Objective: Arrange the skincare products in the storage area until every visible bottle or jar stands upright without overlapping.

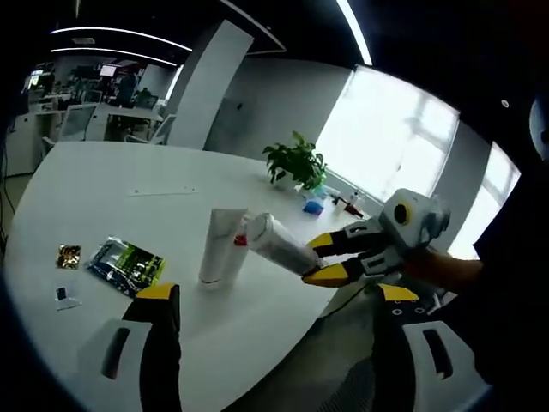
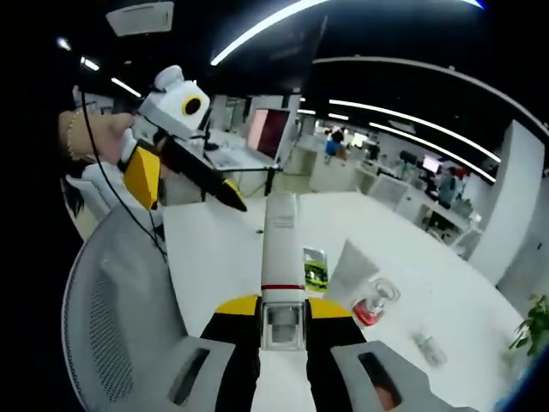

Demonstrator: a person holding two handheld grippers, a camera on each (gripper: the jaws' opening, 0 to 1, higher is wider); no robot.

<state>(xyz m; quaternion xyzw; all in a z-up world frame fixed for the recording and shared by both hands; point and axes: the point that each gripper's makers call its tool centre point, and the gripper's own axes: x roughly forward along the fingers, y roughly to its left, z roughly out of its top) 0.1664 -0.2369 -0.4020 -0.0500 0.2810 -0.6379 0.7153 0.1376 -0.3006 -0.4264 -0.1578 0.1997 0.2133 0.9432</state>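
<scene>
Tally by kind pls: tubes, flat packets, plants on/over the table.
White tubes: 2, one standing on the table, one held in the right gripper
Flat packets: 3, green-blue, gold, small dark one
Potted plants: 1
Total: 6

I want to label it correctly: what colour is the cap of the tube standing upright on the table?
White, like the upright plastic tube itself; the left gripper view shows it best.
</scene>
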